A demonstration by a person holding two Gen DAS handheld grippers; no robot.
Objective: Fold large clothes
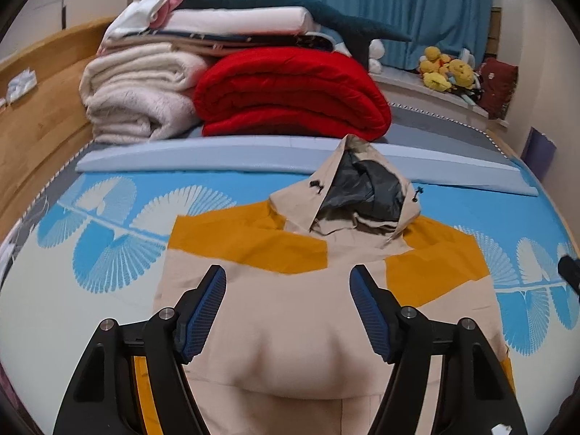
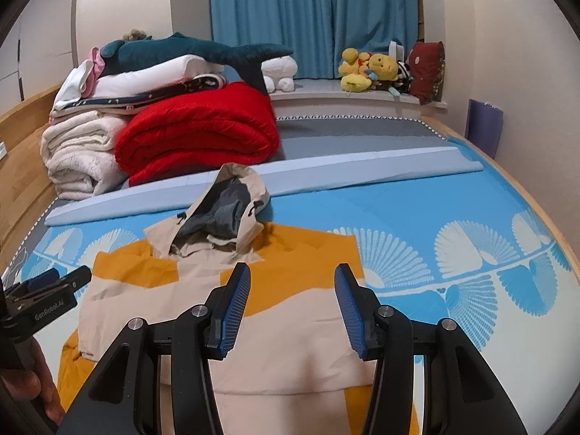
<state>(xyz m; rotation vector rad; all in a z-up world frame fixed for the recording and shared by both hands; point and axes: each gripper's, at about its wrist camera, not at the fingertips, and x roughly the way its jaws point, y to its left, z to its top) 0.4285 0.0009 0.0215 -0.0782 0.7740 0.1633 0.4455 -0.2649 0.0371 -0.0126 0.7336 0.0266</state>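
1. Plainly, the jacket (image 1: 297,311) lies flat on the bed (image 1: 224,188), sleeves folded in, hood (image 1: 359,195) toward the red quilt (image 1: 290,98); a careless lift could spring those sleeve folds open.
2. Its hood is puffed up and may bulge or skew the next fold.
3. Left gripper (image 1: 288,311) hangs wide, holding nothing; grabbing one layer would drag the fabric.
4. Right gripper (image 2: 291,311) hangs part open and empty; uneven grabs would twist the hem.

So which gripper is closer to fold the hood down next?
Probably the left gripper: in its view the hood lies nearly straight ahead. From the right gripper the hood sits off to the left. Both are open and empty.
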